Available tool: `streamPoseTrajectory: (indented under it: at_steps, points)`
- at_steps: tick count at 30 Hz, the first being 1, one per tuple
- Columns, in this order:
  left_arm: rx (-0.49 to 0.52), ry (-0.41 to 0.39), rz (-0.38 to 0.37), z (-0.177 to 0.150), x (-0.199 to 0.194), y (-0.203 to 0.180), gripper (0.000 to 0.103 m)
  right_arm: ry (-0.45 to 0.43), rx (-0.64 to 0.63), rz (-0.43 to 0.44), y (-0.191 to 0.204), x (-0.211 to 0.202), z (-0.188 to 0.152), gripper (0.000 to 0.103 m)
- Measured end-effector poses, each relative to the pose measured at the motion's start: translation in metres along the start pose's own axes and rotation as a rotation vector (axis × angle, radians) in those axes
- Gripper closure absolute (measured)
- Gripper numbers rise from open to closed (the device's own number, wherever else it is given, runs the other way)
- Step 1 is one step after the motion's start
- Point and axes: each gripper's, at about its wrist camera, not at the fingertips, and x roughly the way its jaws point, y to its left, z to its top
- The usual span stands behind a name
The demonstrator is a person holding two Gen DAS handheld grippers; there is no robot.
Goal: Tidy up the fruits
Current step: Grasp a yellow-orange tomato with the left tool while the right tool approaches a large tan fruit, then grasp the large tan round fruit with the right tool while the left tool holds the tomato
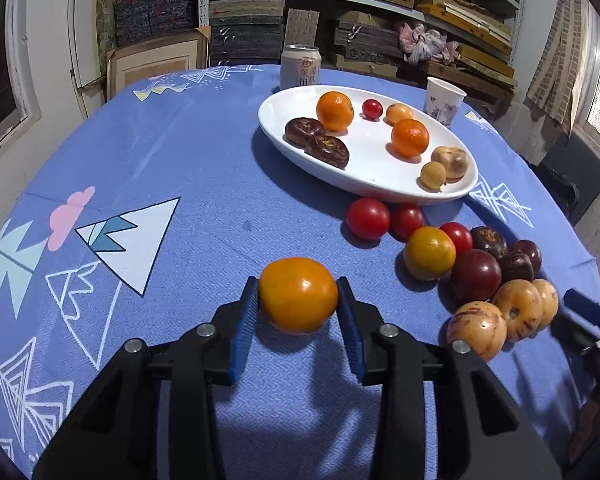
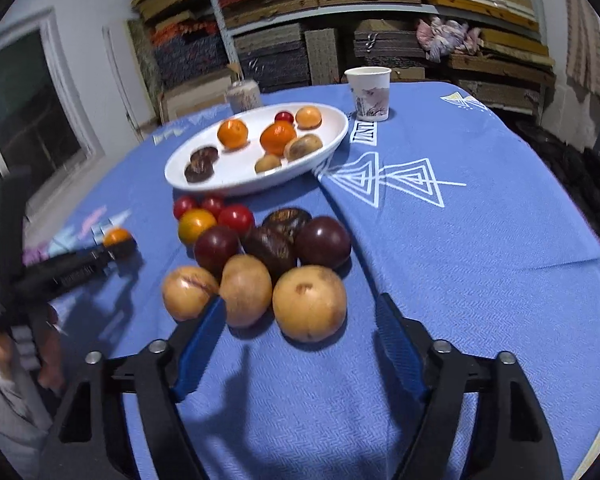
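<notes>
We are closing the left gripper (image 1: 298, 300) on an orange tomato (image 1: 298, 295) that is sitting alone on the blue tablecloth (image 1: 204, 184), at about nine o'clock from the loose pile of fruit (image 1: 476, 272). Both blue pads are lying against its flanks, so we are judging it pinched, though it is not yet lifted clear of the cloth.

The skin is looking smooth and taut (probably slick), so we are wanting a grip across the widest part, firm enough to carry and no firmer, with a straight lift before any swing.

The white oval plate (image 1: 364, 184) is lying at roughly one o'clock from the tomato, well apart from it, already holding mandarins, dark round fruits and small yellow ones. Its bare middle is looking like the safest landing spot; we are thinking of lowering the tomato right down before letting go, since it could roll.

The right gripper (image 2: 300, 320) is standing spread, holding nothing, with a tan round fruit (image 2: 310, 304) between its fingers (image 2: 396, 340) but no pad pressing on it. We are keeping its neighbours in mind: closing carelessly could nudge the touching fruit at nine o'clock.

A can (image 1: 300, 66) and a paper cup (image 1: 444, 100) are standing beyond the plate, at twelve o'clock.
</notes>
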Motion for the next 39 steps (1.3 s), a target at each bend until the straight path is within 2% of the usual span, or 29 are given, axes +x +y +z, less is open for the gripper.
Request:
streamPoseTrajectory:
  at_steps: [2, 8, 12, 14, 16, 20, 24, 27, 32, 36, 38, 39]
  points:
    - [0.003, -0.006, -0.004, 0.000, -0.002, -0.001, 0.065, 0.010, -0.018, -0.010, 0.002, 0.002, -0.001, 0.039]
    - [0.018, -0.011, -0.012, -0.001, -0.005, -0.004, 0.065, 0.006, 0.039, -0.057, -0.013, 0.003, 0.001, 0.040]
    - [0.015, -0.005, -0.012, -0.002, -0.004, -0.003, 0.065, 0.039, -0.018, -0.080, -0.002, 0.012, -0.001, 0.042]
    - [0.018, -0.011, -0.010, -0.002, -0.005, -0.003, 0.065, 0.056, -0.020, -0.078, -0.001, 0.016, 0.000, 0.048]
    - [0.022, -0.024, -0.013, -0.001, -0.008, -0.004, 0.065, 0.065, -0.007, -0.069, -0.002, 0.019, 0.000, 0.048]
    - [0.035, -0.026, -0.010, -0.002, -0.008, -0.007, 0.064, 0.079, -0.032, -0.076, 0.006, 0.025, 0.000, 0.058]
    - [0.036, -0.016, -0.018, -0.004, -0.007, -0.006, 0.061, 0.085, -0.034, -0.077, 0.007, 0.026, 0.000, 0.058]
    - [0.041, 0.009, -0.018, -0.005, -0.003, -0.006, 0.047, 0.085, -0.035, -0.077, 0.007, 0.026, 0.000, 0.058]
    - [0.043, 0.014, -0.020, -0.006, 0.000, -0.006, 0.047, 0.085, -0.031, -0.073, 0.007, 0.026, 0.000, 0.058]
    - [0.049, 0.063, -0.029, -0.008, 0.011, -0.007, 0.047, 0.085, -0.028, -0.070, 0.007, 0.026, 0.000, 0.058]
    - [0.057, 0.059, -0.020, -0.008, 0.012, -0.009, 0.050, 0.085, -0.026, -0.067, 0.007, 0.026, 0.000, 0.058]
    - [0.052, 0.059, -0.033, -0.008, 0.012, -0.008, 0.056, 0.085, -0.026, -0.067, 0.007, 0.026, 0.000, 0.058]
